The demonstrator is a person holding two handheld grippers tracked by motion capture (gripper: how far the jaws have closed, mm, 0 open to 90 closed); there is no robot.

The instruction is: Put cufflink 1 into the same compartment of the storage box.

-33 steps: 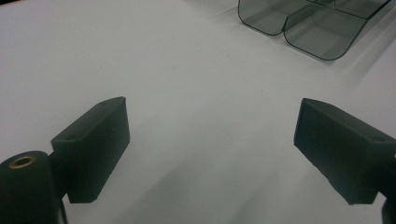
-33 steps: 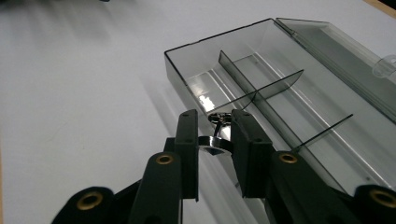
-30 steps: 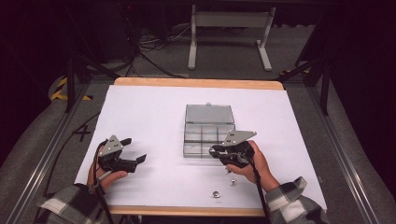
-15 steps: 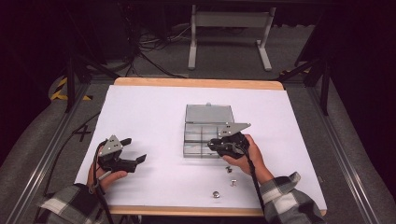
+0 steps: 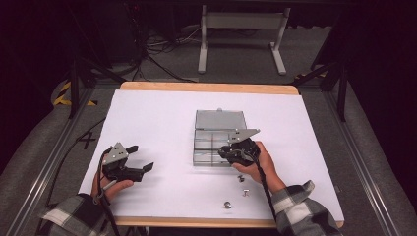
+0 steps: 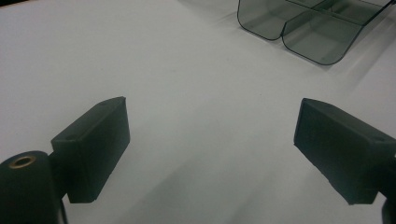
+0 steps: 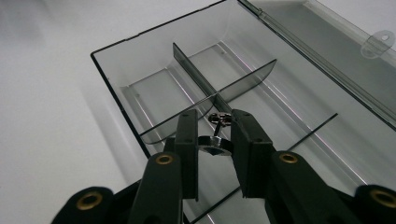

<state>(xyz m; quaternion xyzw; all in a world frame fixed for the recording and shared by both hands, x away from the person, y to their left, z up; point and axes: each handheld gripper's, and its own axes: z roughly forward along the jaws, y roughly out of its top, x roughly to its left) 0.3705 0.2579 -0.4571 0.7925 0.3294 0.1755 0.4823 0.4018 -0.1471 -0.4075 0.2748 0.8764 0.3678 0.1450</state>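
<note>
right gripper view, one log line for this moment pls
right claw: shut on metal screw | position: above open clear organizer box | left claw: open, nothing between its jaws | loose screws on white table

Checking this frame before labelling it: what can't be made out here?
- Metal screw in the right hand-held gripper: right gripper view, its lower part is hidden between the jaws.
- Small metal parts on the table: high view, too small to identify.
- Clear compartment box: left gripper view, cut off by the top edge.
- Left hand-held gripper: open, nothing between its jaws.
</note>
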